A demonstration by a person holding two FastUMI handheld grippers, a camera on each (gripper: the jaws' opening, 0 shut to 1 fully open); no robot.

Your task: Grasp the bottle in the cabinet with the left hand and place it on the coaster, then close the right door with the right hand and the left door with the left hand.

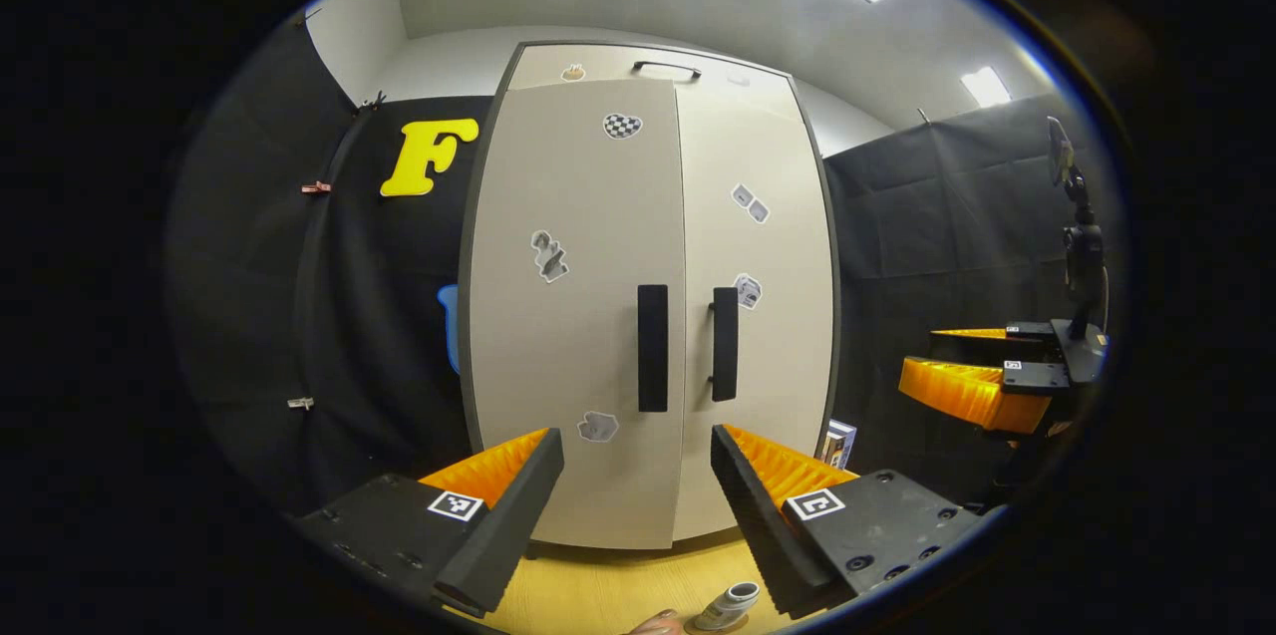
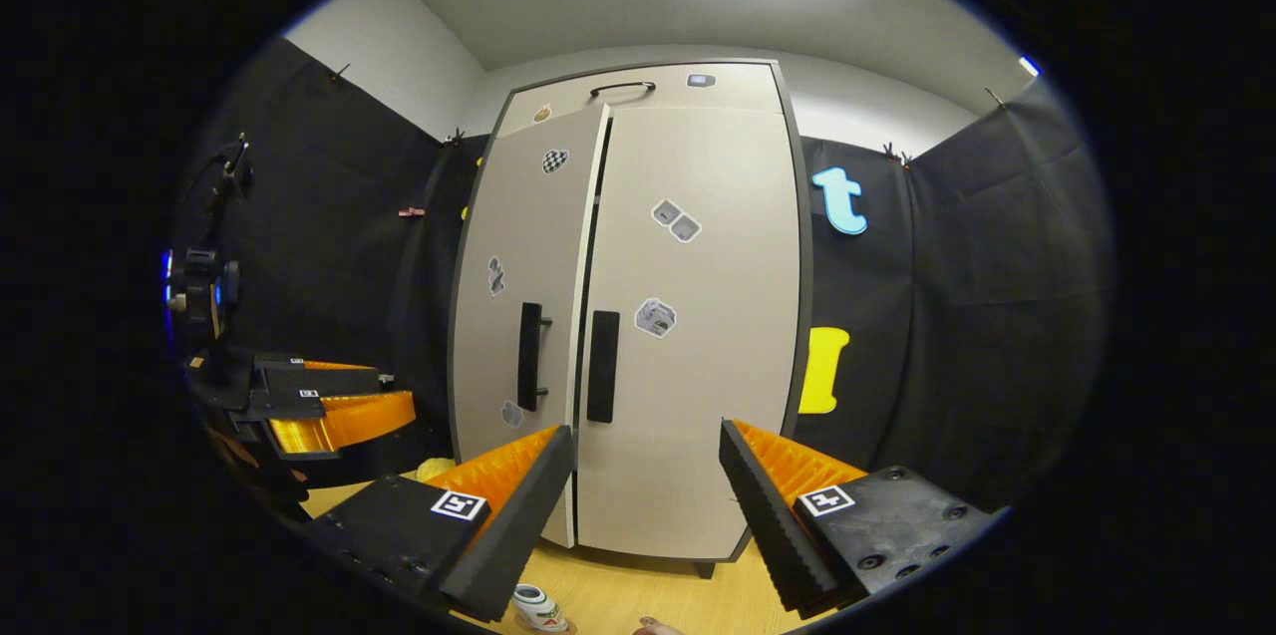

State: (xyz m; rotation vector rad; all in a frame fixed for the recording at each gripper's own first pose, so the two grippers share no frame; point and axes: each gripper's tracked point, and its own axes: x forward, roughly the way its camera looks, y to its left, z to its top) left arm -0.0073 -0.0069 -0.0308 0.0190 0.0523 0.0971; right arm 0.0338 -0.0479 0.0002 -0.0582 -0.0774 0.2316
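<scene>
A pale two-door cabinet (image 1: 598, 216) stands in front of both grippers. Its right door (image 2: 698, 366) sits flush and shut. Its left door (image 1: 568, 316) stands slightly ajar, and its white edge shows in the right gripper view. Each door carries a black vertical handle (image 1: 652, 347). A small bottle (image 1: 728, 603) stands on the wooden table (image 1: 618, 585) below the grippers; it appears again as the bottle (image 2: 538, 607). Something brown lies under it, but I cannot tell whether it is the coaster. My left gripper (image 1: 635, 434) is open and holds nothing. My right gripper (image 2: 646, 429) is open too, facing the doors.
The right gripper (image 1: 997, 386) also appears off to the side in the left gripper view, and the left gripper (image 2: 319, 406) likewise in the right one. Black cloth walls flank the cabinet. A small boxed item (image 1: 837, 441) stands by the cabinet's right foot.
</scene>
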